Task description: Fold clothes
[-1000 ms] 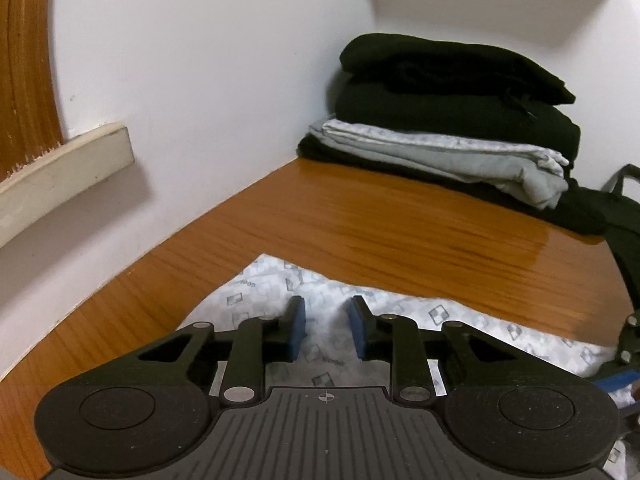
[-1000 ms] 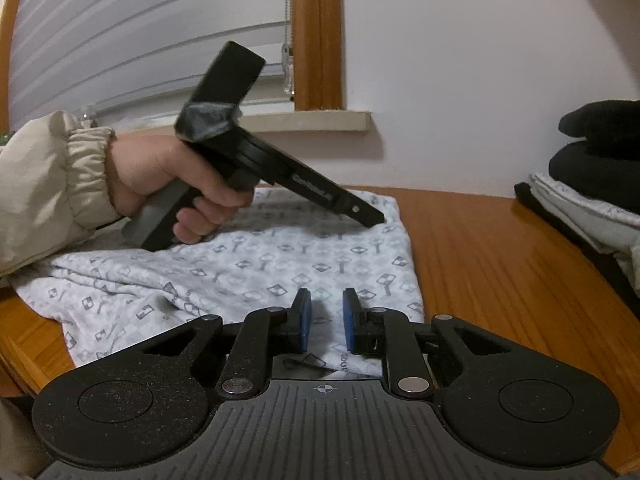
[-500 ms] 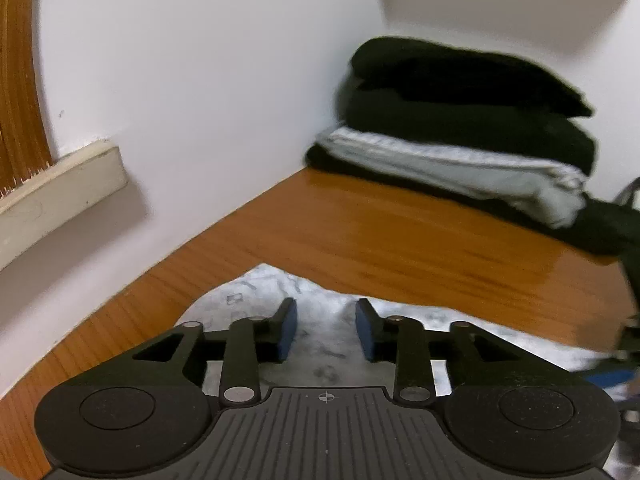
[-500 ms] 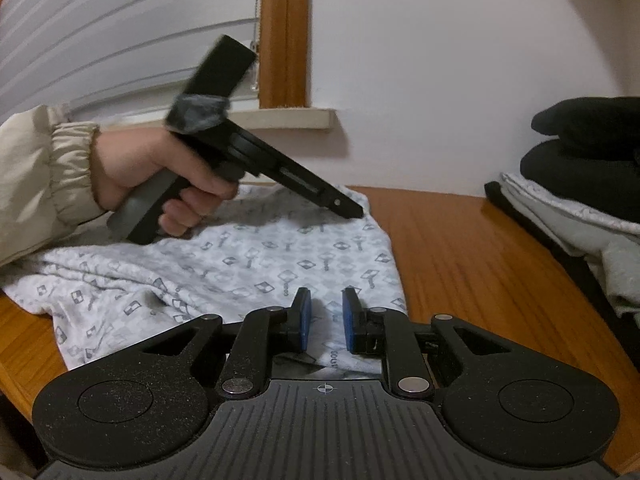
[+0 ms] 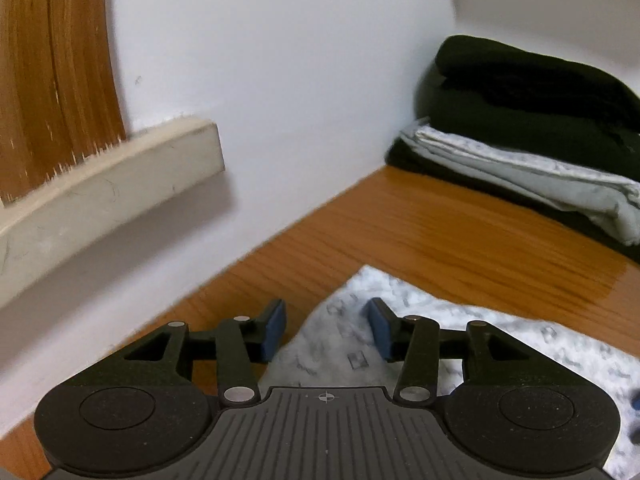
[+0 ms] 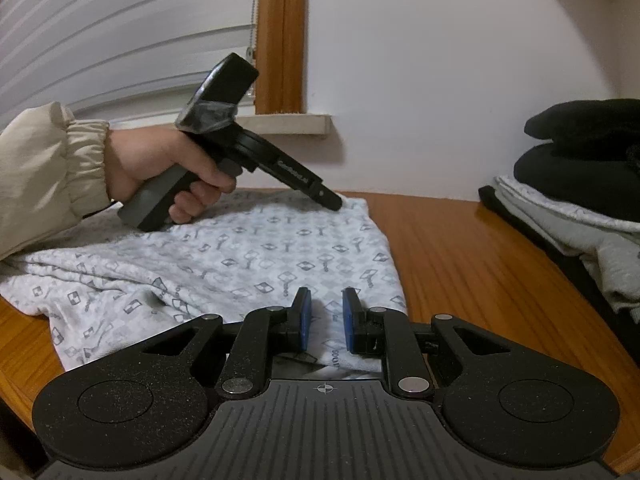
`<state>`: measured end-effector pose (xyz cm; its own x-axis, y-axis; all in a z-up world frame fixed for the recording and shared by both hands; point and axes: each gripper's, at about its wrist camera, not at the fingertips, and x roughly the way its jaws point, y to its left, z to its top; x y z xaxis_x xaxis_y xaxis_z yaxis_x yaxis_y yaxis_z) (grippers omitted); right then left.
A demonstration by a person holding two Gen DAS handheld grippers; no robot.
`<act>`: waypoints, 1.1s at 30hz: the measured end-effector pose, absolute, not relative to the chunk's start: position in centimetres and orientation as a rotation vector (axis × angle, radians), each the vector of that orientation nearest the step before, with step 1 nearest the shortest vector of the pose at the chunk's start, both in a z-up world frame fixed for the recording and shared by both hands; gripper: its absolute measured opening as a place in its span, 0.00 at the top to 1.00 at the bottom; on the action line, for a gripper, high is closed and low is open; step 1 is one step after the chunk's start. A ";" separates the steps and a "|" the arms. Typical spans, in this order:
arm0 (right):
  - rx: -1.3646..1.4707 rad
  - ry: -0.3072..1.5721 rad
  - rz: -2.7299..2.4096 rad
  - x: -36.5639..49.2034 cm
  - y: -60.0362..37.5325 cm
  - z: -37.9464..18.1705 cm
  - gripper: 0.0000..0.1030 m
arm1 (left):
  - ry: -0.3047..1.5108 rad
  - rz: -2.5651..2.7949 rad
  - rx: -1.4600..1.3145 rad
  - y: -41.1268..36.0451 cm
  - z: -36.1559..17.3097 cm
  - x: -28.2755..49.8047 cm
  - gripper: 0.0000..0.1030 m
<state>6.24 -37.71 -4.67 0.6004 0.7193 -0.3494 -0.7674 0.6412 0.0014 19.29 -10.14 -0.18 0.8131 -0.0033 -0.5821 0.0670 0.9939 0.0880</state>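
a white patterned garment [image 6: 224,264] is spread flat on the wooden table [image 6: 472,264], to the left of a stack of folded clothes [image 6: 580,184] set against the wall. the left gripper [image 5: 326,330] is held wide apart over the garment's far corner, nothing between its blue pads. the right gripper [image 6: 325,318] is held narrowly apart above the near hem, which is not pinched.
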 end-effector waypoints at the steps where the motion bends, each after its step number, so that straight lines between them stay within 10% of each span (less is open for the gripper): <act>1: -0.156 0.333 0.864 6.2 -37.7 -4.7 0.83 | 0.611 0.005 0.117 -10.1 -0.1 19.4 0.52; 33: -0.241 0.411 1.006 -1.1 -28.6 -2.9 0.76 | 0.575 0.182 -0.092 10.2 3.5 -11.6 0.27</act>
<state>-1.08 -28.59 -2.87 0.4682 0.7660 -0.4405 -0.8553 0.5181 -0.0083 -11.61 10.20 3.48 0.8236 0.1449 -0.5484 -0.1964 0.9799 -0.0360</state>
